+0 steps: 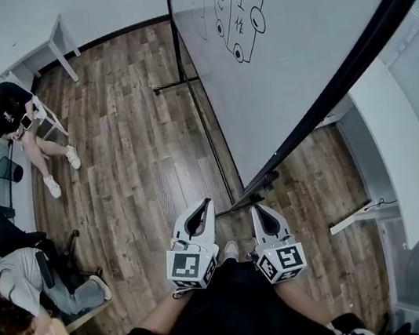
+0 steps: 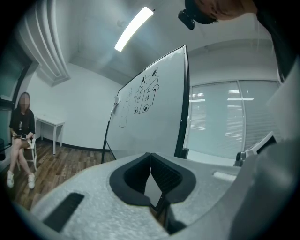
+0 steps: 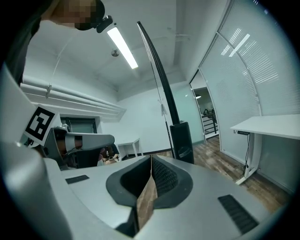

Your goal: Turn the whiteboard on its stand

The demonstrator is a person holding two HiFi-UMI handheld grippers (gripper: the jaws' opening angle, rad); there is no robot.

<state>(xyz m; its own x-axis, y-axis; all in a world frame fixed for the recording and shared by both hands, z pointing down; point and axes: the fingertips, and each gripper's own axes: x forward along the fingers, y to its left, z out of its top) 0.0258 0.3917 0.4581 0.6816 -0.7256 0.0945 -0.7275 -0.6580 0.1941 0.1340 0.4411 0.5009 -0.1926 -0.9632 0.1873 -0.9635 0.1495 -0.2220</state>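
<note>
The whiteboard (image 1: 292,45) sits in its stand (image 1: 202,116) toward the right edge of the wooden floor (image 1: 127,152). Its drawn face is turned to the left side and its black frame edge points at the operator. The left hand-held gripper (image 1: 204,206) and the right hand-held gripper (image 1: 257,210) are both closed on nothing, short of the board. This fits either an approach or a withdrawal after a turn. Any further turn calls for opened jaws set on the frame edge.

Whiteboard (image 1: 316,41) (car doodle on it) slants across upper right, on stand (image 1: 208,127); left gripper (image 1: 202,206), right gripper (image 1: 259,210) low centre, near its bottom corner.
</note>
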